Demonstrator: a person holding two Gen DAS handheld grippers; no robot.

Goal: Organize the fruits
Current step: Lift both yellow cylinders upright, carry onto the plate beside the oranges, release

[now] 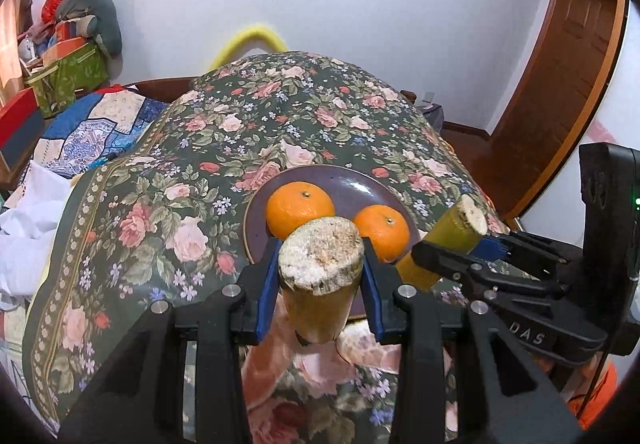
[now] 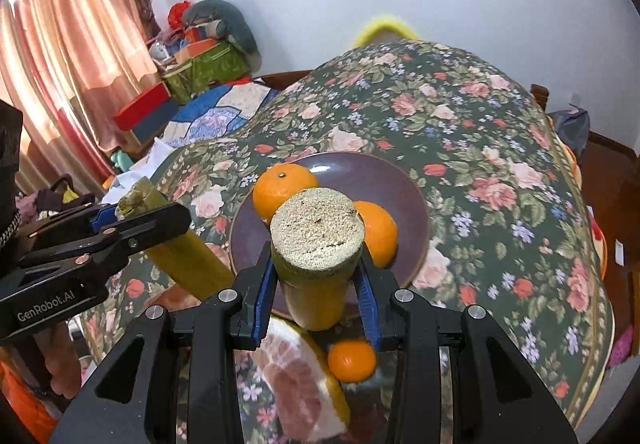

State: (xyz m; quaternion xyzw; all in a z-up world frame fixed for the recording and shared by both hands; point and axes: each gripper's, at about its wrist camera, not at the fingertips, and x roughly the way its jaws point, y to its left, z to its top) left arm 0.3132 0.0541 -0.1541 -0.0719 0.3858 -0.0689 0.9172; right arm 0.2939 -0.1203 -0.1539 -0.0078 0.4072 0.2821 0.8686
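A purple plate (image 1: 352, 184) (image 2: 360, 172) on the floral cloth carries two oranges (image 1: 300, 206) (image 2: 378, 232). My left gripper (image 1: 321, 256) is shut on a yellow-green sugarcane piece (image 1: 320, 264) whose fibrous cut end faces the camera, just short of the plate's near rim. My right gripper (image 2: 316, 256) is shut on a second sugarcane piece (image 2: 318, 232), also in front of the plate. Each view shows the other gripper beside it: the right gripper (image 1: 452, 256) and the left gripper (image 2: 132, 220), both with their cane clamped.
A cut pink pomelo slice (image 2: 296, 376) and a small orange (image 2: 352, 360) lie on the cloth below my right gripper. The floral cloth (image 1: 168, 172) drapes over a rounded table. Boxes and bags (image 1: 68, 68) crowd the back left; a wooden door (image 1: 560, 84) stands right.
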